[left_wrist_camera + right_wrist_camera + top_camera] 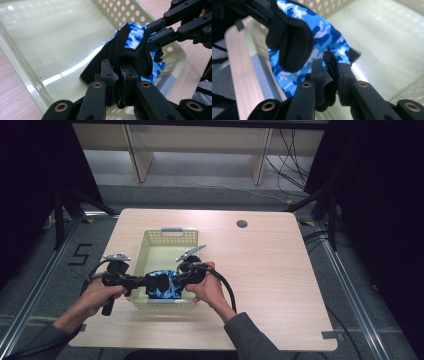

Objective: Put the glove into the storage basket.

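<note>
While the cloth hangs between my two grippers, here is where I stand.

Cloth: blue camouflage cloth [165, 287] with black padded parts, held up over the near end of the basket [150, 242], not lying on its floor.
Left gripper [124, 72]: jaws pinched tight on the cloth's black edge.
Right gripper [333, 66]: jaws clamped on a bunched blue fold.
Done, I judge: cloth gripped from both sides, brought over the basket.
Left: lower it in, let go with both.
Hard to make out: what kind of cloth this is; its lower edge behind my jaws; whether it brushes the basket's near wall.
Table [270, 270]: bare wood around the basket.
</note>
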### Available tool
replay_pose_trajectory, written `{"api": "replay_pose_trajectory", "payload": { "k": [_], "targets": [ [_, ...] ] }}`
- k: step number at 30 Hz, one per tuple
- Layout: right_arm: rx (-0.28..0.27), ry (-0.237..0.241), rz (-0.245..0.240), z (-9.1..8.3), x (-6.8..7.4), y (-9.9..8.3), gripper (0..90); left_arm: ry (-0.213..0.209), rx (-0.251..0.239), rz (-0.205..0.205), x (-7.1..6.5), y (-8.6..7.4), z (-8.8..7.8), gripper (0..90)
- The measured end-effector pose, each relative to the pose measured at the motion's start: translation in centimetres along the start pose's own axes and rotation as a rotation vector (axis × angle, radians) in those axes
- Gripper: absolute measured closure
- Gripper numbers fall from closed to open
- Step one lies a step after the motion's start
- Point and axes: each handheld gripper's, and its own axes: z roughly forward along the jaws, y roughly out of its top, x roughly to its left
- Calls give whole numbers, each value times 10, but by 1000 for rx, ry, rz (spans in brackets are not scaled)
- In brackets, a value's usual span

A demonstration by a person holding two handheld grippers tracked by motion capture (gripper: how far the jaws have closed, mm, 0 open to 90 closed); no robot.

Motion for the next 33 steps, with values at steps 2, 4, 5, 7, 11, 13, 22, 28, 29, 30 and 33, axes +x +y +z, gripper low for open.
{"api": "replay_pose_trajectory", "payload": {
  "k": [2, 4, 5, 7, 11, 13, 22, 28, 29, 30, 33],
  "targets": [
    [13, -8, -26, 3, -1, 1, 790, -3, 5, -4, 1, 0, 2, 825],
    [31, -16, -44, 10, -3, 1, 790, -2, 6, -3, 1, -1, 5, 824],
    [66, -27, 1, 12, -2, 0, 791, -5, 40, 3, 3, -1, 7, 817],
    [72, -28, -15, 14, -4, 0, 791, 8, 36, 0, 3, -2, 8, 812],
    [107, -42, -12, 17, -6, 0, 792, 18, 49, -21, 7, -3, 12, 735],
    [119, -47, -3, 17, -5, 0, 791, 30, 68, -10, 8, -1, 11, 717],
    [153, -65, -15, 20, -6, -2, 788, 123, 118, 42, 6, 6, 1, 548],
    [166, -69, -18, 20, -8, -3, 781, 139, 70, -1, 7, 9, -7, 418],
    [171, -73, -19, 21, -8, -3, 774, 150, 57, -14, 7, 9, -9, 420],
    [171, -73, -19, 21, -8, -3, 774, 150, 57, -14, 7, 9, -9, 423],
    [170, -57, -7, 20, -9, -3, 720, 143, 54, -5, 4, 8, -12, 419]
  ]
}}
